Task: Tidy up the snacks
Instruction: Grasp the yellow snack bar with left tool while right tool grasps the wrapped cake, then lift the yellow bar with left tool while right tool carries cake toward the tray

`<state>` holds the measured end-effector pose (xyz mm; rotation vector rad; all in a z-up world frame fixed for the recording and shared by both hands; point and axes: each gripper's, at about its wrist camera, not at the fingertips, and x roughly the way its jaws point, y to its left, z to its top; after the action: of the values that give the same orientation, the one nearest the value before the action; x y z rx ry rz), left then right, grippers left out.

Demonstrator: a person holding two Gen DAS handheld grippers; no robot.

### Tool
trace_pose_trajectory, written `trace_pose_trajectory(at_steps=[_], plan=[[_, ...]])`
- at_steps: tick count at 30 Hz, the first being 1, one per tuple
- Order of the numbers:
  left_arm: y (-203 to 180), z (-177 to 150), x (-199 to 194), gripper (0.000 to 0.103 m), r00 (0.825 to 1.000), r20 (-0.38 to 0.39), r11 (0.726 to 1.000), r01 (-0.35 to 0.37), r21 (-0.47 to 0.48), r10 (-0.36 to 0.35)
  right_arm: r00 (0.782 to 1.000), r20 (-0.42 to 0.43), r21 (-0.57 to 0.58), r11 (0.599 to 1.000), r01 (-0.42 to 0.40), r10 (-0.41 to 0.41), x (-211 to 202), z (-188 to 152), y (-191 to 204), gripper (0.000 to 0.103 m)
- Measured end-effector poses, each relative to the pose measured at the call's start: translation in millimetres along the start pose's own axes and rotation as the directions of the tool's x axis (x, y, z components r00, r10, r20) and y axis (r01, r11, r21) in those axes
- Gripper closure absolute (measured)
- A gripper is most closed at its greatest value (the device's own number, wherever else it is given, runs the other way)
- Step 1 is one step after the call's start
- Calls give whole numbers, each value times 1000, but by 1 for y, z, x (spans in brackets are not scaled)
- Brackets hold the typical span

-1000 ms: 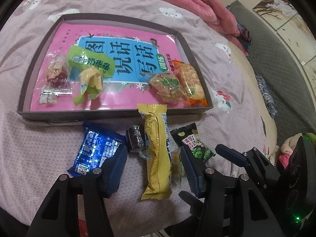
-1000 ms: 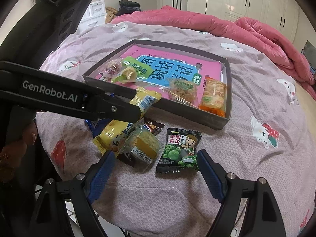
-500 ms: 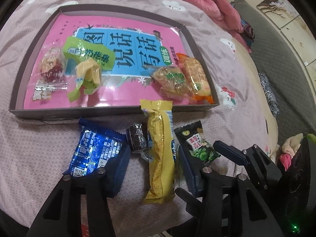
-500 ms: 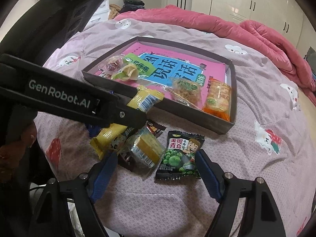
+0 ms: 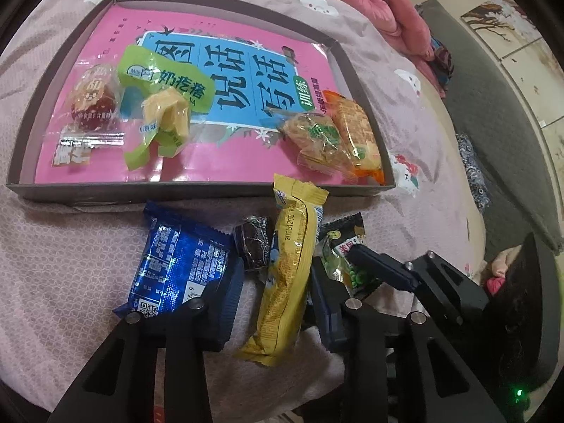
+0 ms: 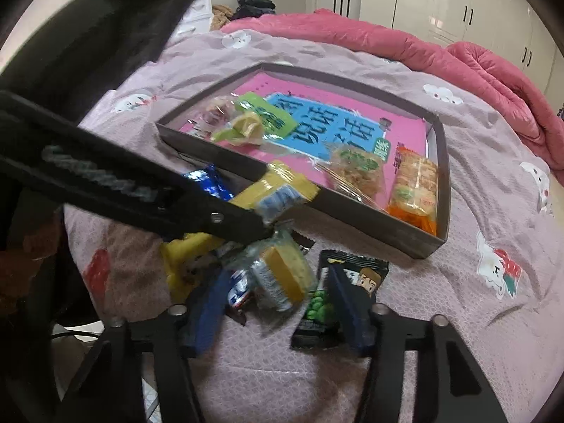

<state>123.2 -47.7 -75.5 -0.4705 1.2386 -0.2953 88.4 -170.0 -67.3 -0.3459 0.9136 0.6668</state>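
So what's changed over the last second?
Both tongs are closing: the left tongs around the yellow bar, the right tongs around the clear-wrapped cake, with the right finger now over the pea packet. The tray snacks stayed put.

A bed covered in a mauve sheet printed with white cartoon clouds (image 6: pixel 440 335) fills the room's middle. A rumpled pink quilt (image 6: pixel 405 47) lies along its far edge. Glossy white wardrobe doors with dark handles (image 6: pixel 440 0) line the back wall. A grey mat (image 5: pixel 493 112) covers beige floor tiles (image 5: pixel 528 49).
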Motion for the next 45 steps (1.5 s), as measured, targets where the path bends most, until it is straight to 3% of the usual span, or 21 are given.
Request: trace_pose_trajectory(at_steps=[1, 10, 16, 25, 45], plan=[[0, 0, 0, 66, 1000, 0, 1000, 0, 3, 0, 1000, 3, 10, 1000, -12, 12, 0, 1, -2, 62], [1, -4, -1, 70, 1000, 4, 1000, 6, 22, -6, 999, 27, 70, 997, -40, 38, -5, 3, -10, 68], [0, -8, -9, 82, 999, 17, 999, 26, 45, -27, 998, 48, 84, 995, -45, 42, -11, 2, -10, 69], [-1, -13, -18, 87, 999, 32, 998, 28, 61, -30, 990, 105, 166, 980, -106, 90, -23, 4, -21, 69], [6, -9, -51, 87, 993, 116, 999, -1, 45, -4, 981, 155, 198, 969, -144, 114, -26, 23, -16, 69]])
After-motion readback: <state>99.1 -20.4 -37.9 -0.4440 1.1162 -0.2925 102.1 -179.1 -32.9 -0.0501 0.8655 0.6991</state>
